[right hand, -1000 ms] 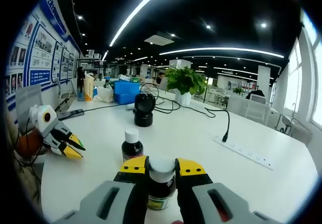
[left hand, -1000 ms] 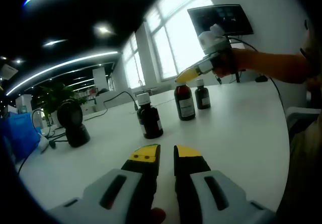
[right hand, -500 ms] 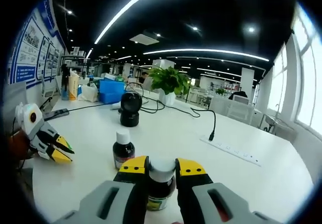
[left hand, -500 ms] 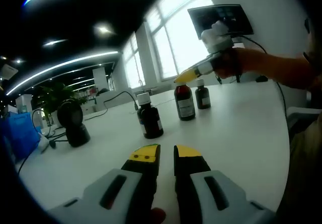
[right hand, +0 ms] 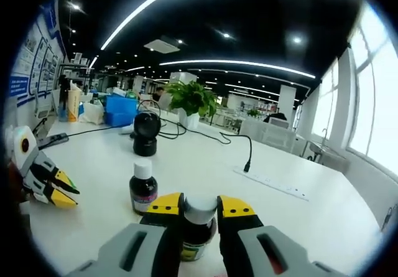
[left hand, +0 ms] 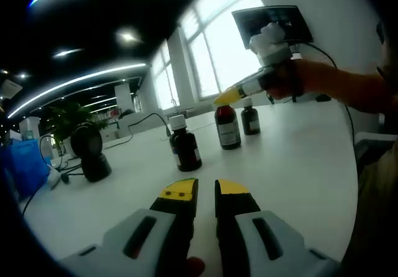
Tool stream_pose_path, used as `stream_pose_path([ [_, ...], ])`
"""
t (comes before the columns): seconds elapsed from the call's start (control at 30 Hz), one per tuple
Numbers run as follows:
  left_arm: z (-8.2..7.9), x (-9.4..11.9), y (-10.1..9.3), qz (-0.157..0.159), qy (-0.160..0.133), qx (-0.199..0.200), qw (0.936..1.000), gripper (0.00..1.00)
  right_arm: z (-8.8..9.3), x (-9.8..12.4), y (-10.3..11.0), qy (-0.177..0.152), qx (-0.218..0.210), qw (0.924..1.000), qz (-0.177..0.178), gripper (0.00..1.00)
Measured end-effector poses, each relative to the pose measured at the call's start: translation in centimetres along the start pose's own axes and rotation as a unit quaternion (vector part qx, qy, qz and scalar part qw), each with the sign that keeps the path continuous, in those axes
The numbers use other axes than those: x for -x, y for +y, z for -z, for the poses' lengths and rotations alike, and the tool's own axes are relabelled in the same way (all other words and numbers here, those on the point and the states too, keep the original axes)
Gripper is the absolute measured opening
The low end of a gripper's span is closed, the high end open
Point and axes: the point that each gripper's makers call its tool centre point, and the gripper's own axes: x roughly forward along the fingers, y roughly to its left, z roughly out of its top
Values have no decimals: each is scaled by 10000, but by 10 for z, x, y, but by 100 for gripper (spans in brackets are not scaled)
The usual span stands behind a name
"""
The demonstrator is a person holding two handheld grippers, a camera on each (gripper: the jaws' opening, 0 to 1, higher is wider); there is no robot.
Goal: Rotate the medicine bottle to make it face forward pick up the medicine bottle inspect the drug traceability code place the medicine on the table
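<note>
Presently: medicine bottle [right hand: 199, 227] clamped in right gripper [right hand: 199, 210], rotation underway; left gripper [left hand: 206, 190] closed, empty; pickup, inspection, placement outstanding.

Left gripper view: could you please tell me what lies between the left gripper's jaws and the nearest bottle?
Only bare white table lies between the left gripper and the nearest bottle.
</note>
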Motion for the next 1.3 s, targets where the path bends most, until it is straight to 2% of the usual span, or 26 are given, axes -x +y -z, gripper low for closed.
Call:
stream_pose_path([
  [0.17, 0, 0, 0, 6, -1, 2, 10000, 5, 0, 0, 0, 3, 10, 10000, 0, 18],
  [0.27, 0, 0, 0, 2, 0, 5, 10000, 5, -3, 3, 1, -55, 24, 9999, -87, 23],
  [0.33, 1, 0, 0, 4, 5, -3, 10000, 5, -6, 3, 1, -78, 100, 9998, -175, 22],
  [0.43, 0, 0, 0, 4, -1, 4, 10000, 5, -10, 4, 5, -108, 125, 9985, -516, 22],
  [0.5, 0, 0, 0, 7, -3, 3, 10000, 5, -11, 5, 3, -127, 22, 9979, -631, 21],
  [0.6, 0, 0, 0, 8, 2, -6, 10000, 5, -12, 4, 0, -128, 159, 9968, -779, 21],
  [0.73, 0, 0, 0, 4, 4, -6, 10000, 5, -15, 2, 0, -193, 18, 9922, -1229, 21],
  [0.83, 0, 0, 0, 0, 8, -14, 10000, 5, -14, 0, -4, -163, 47, 9903, -1377, 21],
  [1.03, 1, 0, 0, -1, 25, -35, 10000, 5, -13, -3, 2, -225, 24, 9828, -1835, 20],
  [1.17, 1, 0, -1, -2, 29, -45, 10000, 5, -4, -5, 10, -102, 84, 9791, -2029, 19],
  [1.3, 1, 0, -1, -5, 27, -46, 10000, 5, -1, -5, 8, -54, 3, 9794, -2020, 18],
])
